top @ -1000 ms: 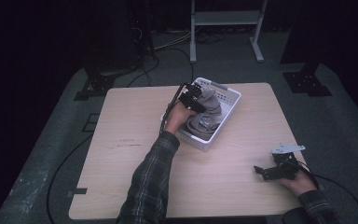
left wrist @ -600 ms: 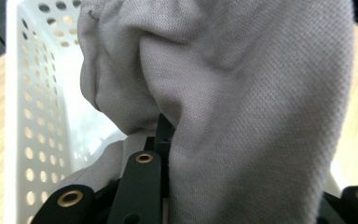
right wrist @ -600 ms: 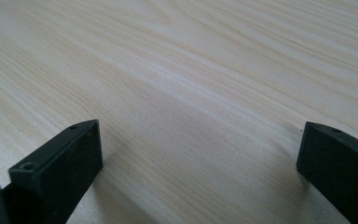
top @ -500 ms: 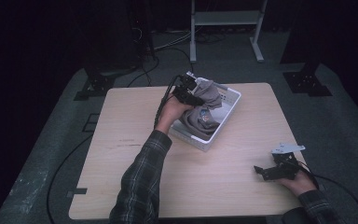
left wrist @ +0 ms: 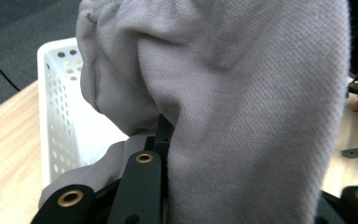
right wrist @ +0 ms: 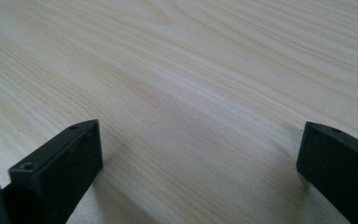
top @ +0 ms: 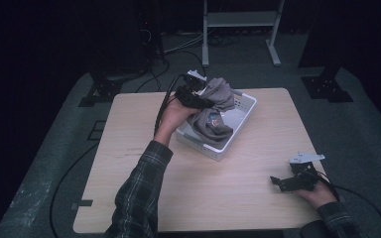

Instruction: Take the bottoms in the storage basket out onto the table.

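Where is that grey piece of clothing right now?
In the high view the grey garment hangs from the left gripper, partly lifted over the white basket at the table's far middle.

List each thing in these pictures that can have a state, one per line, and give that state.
Grey garment: gripped, partly lifted out of the basket.
White basket: upright on the table, garment's lower end inside.
Left gripper: shut on the garment.
Right gripper: open, nothing between its jaws, low over the table.

Left gripper [top: 194,94] raised, clamped; right gripper [top: 291,180] low (fingers [right wrist: 60,163] apart).
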A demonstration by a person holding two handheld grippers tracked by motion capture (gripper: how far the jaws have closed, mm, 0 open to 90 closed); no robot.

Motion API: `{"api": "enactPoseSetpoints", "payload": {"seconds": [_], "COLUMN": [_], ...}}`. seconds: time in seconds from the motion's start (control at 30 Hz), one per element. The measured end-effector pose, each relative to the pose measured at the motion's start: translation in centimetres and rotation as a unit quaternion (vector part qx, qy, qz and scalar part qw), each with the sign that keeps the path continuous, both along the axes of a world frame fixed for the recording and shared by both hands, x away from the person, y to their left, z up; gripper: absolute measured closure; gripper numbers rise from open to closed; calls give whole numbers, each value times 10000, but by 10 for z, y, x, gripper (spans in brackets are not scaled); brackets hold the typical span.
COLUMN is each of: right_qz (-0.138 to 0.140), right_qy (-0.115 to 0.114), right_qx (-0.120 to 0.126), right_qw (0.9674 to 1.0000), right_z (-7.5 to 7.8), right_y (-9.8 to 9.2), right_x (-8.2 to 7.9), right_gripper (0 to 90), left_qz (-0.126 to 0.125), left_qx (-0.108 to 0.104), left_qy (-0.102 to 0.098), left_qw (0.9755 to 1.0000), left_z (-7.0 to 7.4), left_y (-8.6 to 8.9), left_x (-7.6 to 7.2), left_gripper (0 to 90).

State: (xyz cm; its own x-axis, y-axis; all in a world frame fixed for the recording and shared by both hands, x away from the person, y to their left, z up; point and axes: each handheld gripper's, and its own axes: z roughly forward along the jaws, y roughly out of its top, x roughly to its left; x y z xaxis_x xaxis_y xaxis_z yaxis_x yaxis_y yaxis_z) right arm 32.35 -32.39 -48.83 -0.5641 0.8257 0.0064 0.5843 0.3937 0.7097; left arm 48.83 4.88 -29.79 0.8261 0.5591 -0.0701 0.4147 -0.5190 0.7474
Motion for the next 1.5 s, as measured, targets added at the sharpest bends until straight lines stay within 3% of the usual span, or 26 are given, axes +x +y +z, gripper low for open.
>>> {"api": "enactPoseSetpoints", "payload": {"seconds": [0.3,0.67,1.07,1.5], "right_qz": [-10,-24,-13,-32], "right_qy": [-5,15,2,1], "right_qx": [-2,4,-1,10], "right_qw": [10000,10000,10000,10000], "right_z": [0,0,0,0], "right_y": [0,0,0,0], "right_x": [0,0,0,0], "right_gripper": [0,0,0,0], "left_qz": [-34,-140,-386,-558], "left_qx": [-132,-326,-311,-256], "left_qy": [-210,-296,-326,-352], "left_qw": [9997,9989,9982,9975], "left_z": [20,27,20,1], "left_y": [18,34,46,57], "left_x": [-19,-47,-80,-120], "left_gripper": [714,714,713,713]}}
